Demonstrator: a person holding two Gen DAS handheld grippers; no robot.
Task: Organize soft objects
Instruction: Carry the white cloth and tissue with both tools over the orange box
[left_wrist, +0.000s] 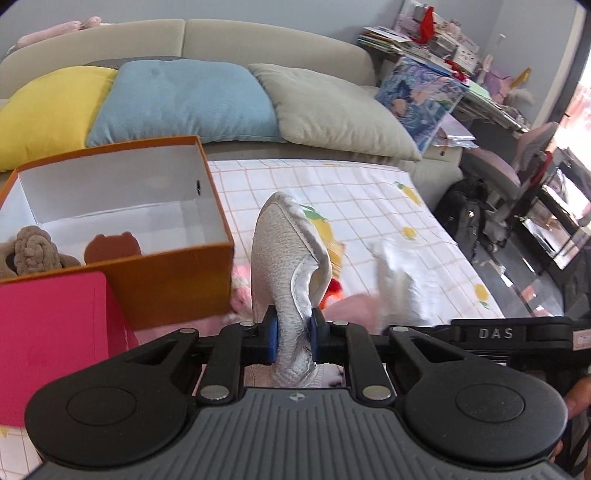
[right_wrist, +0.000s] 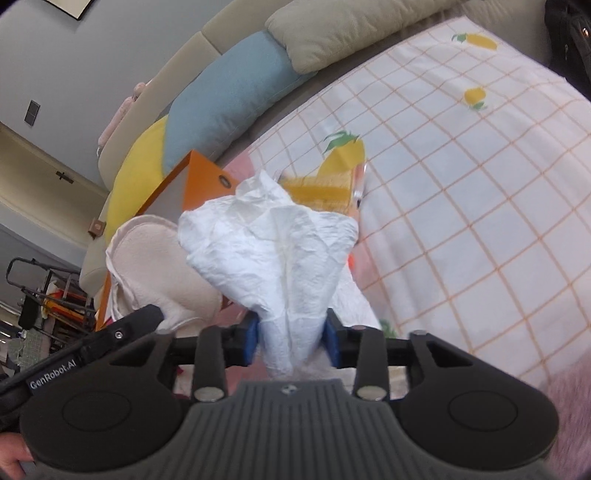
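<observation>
My left gripper (left_wrist: 292, 338) is shut on a grey-white plush slipper-like soft piece (left_wrist: 284, 258), held upright above the bed just right of the orange box (left_wrist: 173, 280). It also shows in the right wrist view (right_wrist: 155, 266). My right gripper (right_wrist: 291, 341) is shut on a crumpled white cloth (right_wrist: 273, 251), which also shows in the left wrist view (left_wrist: 399, 284). The orange box holds a brown knitted plush (left_wrist: 31, 253) and a brown bear-shaped piece (left_wrist: 112, 247). Pink and red soft items (left_wrist: 347, 306) lie on the bed below the grippers.
A red box (left_wrist: 51, 339) stands in front of the orange box. Yellow (left_wrist: 48, 107), blue (left_wrist: 184, 99) and grey-green (left_wrist: 332, 110) pillows line the headboard. The checked sheet (left_wrist: 369, 199) covers the bed. A cluttered desk, chair and backpack (left_wrist: 461, 218) stand to the right.
</observation>
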